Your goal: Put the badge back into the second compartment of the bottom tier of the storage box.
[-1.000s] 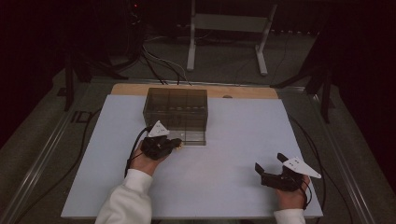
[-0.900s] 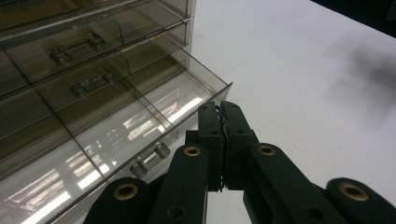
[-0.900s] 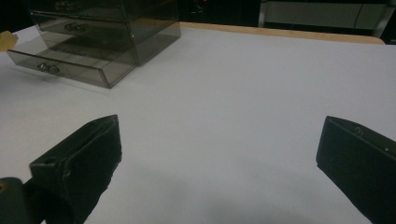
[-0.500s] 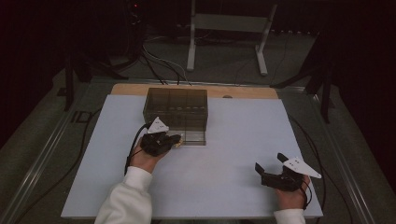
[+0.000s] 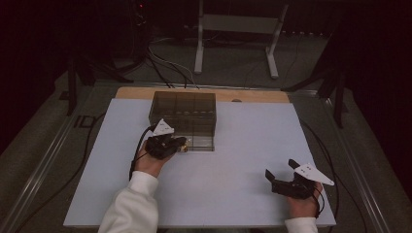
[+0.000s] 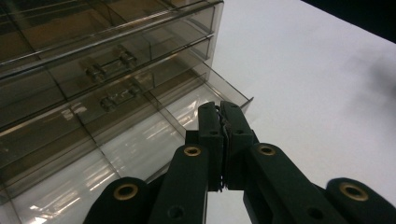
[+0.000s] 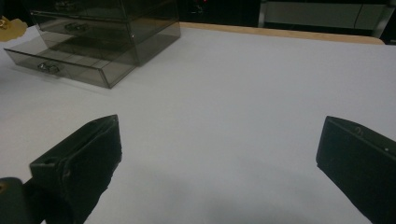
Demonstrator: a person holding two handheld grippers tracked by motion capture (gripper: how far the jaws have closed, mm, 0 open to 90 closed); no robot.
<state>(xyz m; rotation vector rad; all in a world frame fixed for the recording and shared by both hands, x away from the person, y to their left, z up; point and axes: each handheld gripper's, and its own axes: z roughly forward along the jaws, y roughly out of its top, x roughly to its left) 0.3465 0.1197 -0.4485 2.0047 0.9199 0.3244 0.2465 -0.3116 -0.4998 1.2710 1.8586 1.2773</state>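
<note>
A smoky clear drawer box [image 5: 184, 109] stands on the white table [image 5: 252, 141], left of centre towards the back. Its bottom drawer [image 5: 200, 142] is pulled out towards me. My left gripper [image 5: 181, 144] is shut, its tips at the front left corner of that drawer. In the left gripper view the jaws [image 6: 219, 111] press together over the drawer's front wall [image 6: 140, 140], and I see nothing between them. My right gripper [image 5: 280, 168] rests near the table's front right, open and empty, its pads [image 7: 93, 144] wide apart over bare table. The box [image 7: 116, 18] and drawer [image 7: 70, 60] lie far ahead of it.
A wooden strip [image 5: 252, 95] runs along the table's far edge. Behind it stand a metal frame [image 5: 238, 29] and loose cables [image 5: 165, 68] on the floor. A cable [image 5: 138, 145] trails from the left gripper. White table stretches between the two hands.
My left hand has edged slightly forward towards the drawer. The right hand and the box look unchanged.
</note>
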